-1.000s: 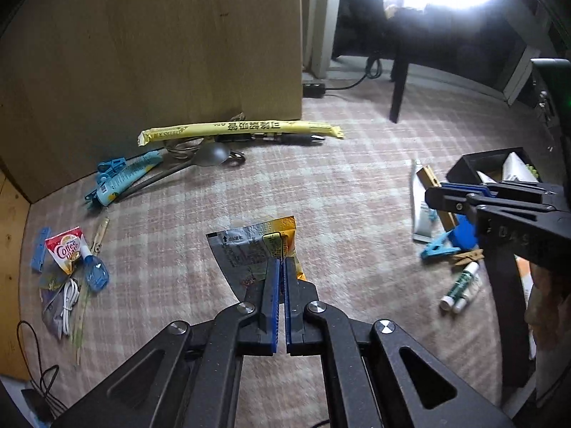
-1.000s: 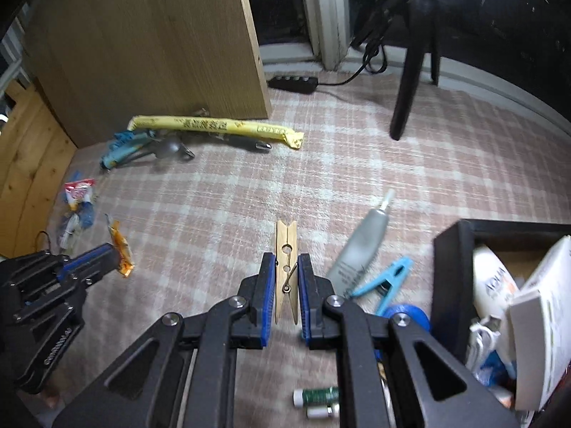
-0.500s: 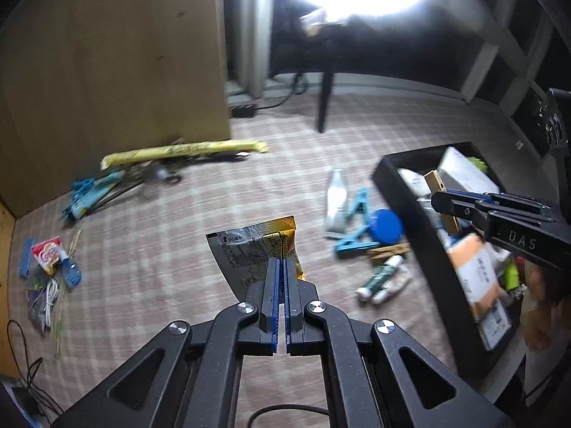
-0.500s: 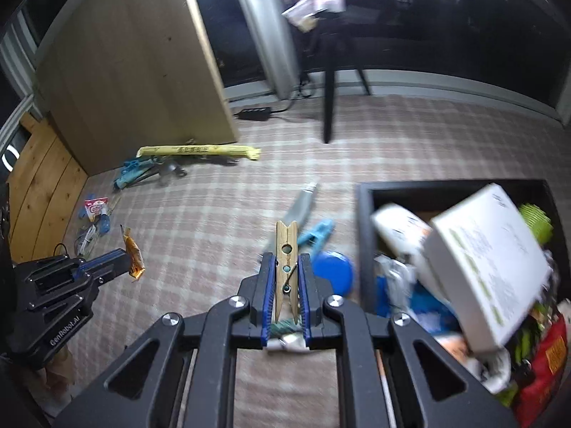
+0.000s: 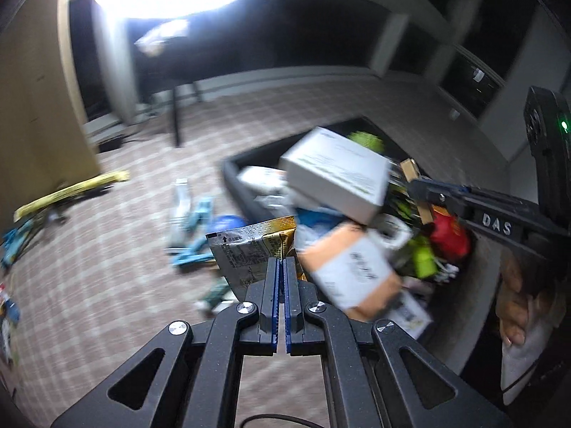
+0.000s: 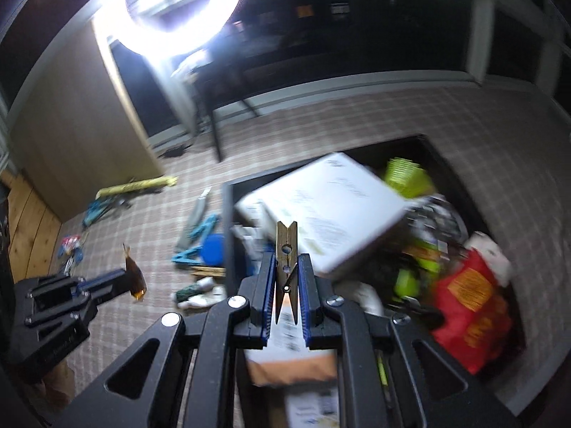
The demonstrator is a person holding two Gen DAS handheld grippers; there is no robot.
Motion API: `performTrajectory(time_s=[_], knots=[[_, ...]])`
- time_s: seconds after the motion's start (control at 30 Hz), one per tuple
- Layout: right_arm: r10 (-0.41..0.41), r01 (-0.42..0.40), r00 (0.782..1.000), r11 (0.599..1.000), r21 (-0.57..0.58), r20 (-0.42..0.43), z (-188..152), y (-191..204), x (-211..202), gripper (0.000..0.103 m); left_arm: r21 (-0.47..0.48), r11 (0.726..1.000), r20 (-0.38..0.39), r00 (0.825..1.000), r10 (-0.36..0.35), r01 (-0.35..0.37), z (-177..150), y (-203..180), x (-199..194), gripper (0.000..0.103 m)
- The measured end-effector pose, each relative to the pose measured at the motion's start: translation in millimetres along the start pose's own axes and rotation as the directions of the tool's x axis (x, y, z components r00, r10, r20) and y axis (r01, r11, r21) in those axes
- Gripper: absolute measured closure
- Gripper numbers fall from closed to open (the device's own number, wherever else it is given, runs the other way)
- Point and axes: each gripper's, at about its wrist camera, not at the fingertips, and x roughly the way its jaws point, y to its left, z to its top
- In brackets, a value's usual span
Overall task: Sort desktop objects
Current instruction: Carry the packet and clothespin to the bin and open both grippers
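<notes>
My left gripper (image 5: 282, 262) is shut on a gold and silver sachet (image 5: 255, 246), held in the air at the near left edge of the black storage box (image 5: 235, 182). My right gripper (image 6: 287, 260) is shut on a wooden clothespin (image 6: 286, 246) that stands upright between its pads, above the box (image 6: 228, 221). The box is crammed with a white carton (image 6: 328, 210), an orange packet (image 5: 353, 267), a red bag (image 6: 471, 299) and green items. In the right wrist view the left gripper (image 6: 123, 278) hangs at the lower left with the sachet (image 6: 135, 278). The right gripper (image 5: 417, 185) reaches in from the right.
On the checked cloth left of the box lie a grey tube (image 6: 198, 210), blue pegs (image 6: 200, 228), a blue lid (image 6: 213, 248) and small bottles (image 6: 198, 290). A long yellow packet (image 6: 137, 187) and a wooden panel (image 6: 75, 142) stand further left. A ring light (image 6: 171, 3) glares above.
Both grippers have swung to the right and risen, from above the open cloth to over the black box, each still holding its item. The view is now motion-blurred.
</notes>
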Motion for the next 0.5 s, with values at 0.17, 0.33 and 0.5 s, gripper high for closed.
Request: performTrajectory(time_s=[0.17,0.33,0.5], knots=[[-0.058,0.057,0.998,0.995,0.085,0.01,-9.1,-46.8,-13.9,0.09,0.083,0.995,-0.022,0.998,-0.06,0.062,13.3,-51.6,13.4,0.102],[-0.099,0.097,0.995,0.983,0.155,0.005,-14.6,-84.9,-21.5,0.09,0.165,0.979,-0.034,0.992,-0.119,0.123,26.8,-98.7,19.7,0.102],[-0.118,0.114,0.993,0.976,0.185,0.011,-12.3,-103.3,-26.4,0.09,0.205,0.967,-0.049,0.988,-0.144,0.151,32.4,-126.1,26.1,0.101]])
